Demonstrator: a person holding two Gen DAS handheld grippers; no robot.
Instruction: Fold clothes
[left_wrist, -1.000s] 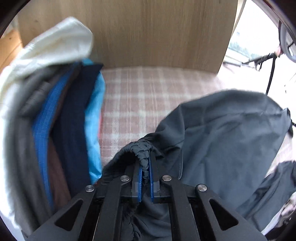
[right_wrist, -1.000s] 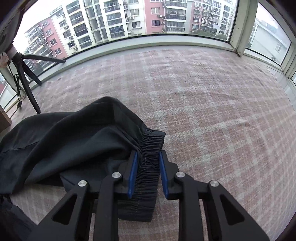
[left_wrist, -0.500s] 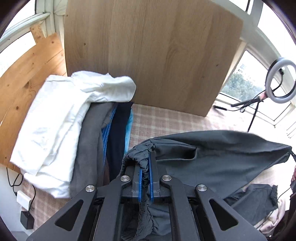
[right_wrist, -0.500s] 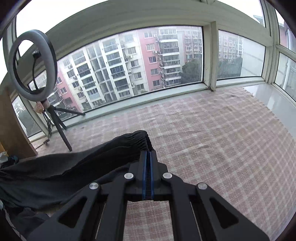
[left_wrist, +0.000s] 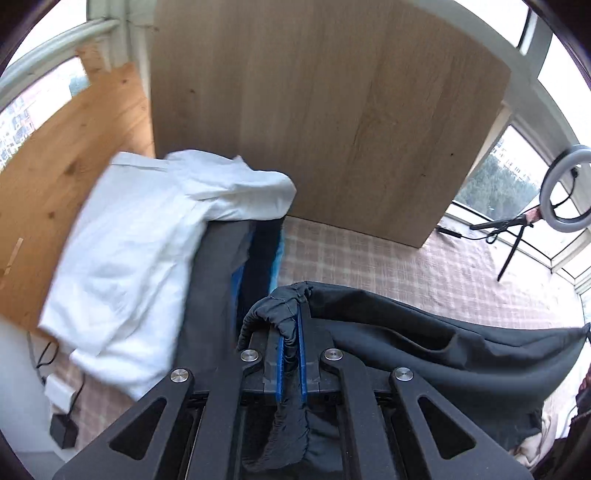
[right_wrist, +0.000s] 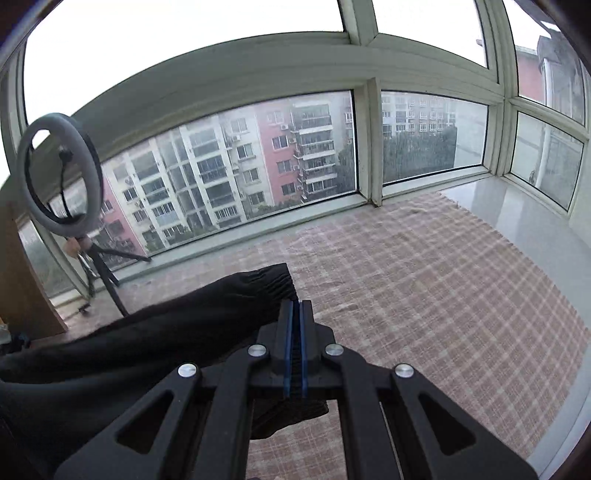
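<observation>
Dark grey trousers with an elastic waistband hang between both grippers, lifted above the checked cloth. My left gripper is shut on one end of the gathered waistband. My right gripper is shut on the other end of the waistband, and the dark trousers stretch away to its left. Part of the trousers hangs below the grippers, out of sight.
A pile of clothes, white shirt on top, lies at the left beside a wooden board. A pink checked cloth covers the surface up to the windows. A ring light on a tripod stands at the window.
Both grippers have risen, lifting the trousers off the cloth. The right gripper closed on the waistband. The views now tilt up toward the board and windows.
</observation>
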